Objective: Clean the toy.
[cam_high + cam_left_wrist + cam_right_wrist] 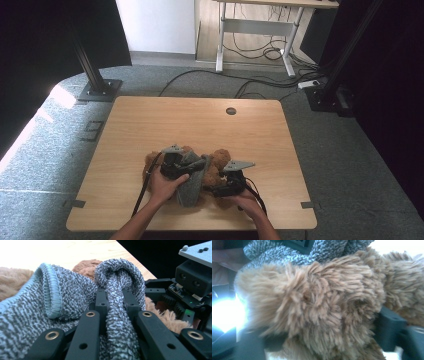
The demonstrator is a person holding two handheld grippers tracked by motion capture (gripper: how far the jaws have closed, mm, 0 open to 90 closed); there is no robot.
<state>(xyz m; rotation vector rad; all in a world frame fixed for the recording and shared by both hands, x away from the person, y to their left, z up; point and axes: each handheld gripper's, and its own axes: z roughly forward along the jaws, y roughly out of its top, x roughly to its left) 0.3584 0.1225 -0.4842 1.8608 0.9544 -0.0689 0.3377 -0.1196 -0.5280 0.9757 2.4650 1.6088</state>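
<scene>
Both grippers (172, 167) (231, 187) low over wooden table (150, 120), grey carpet (350, 150) around

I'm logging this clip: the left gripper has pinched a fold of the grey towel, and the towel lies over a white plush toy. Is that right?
Not quite: the plush toy is brown, not white, as the right gripper view shows close up. The rest holds: the left gripper has its fingers pinched on a fold of the grey towel lying over it.

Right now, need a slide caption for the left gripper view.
Left tongs pinch a fold of grey towel over the brown plush toy.
</scene>
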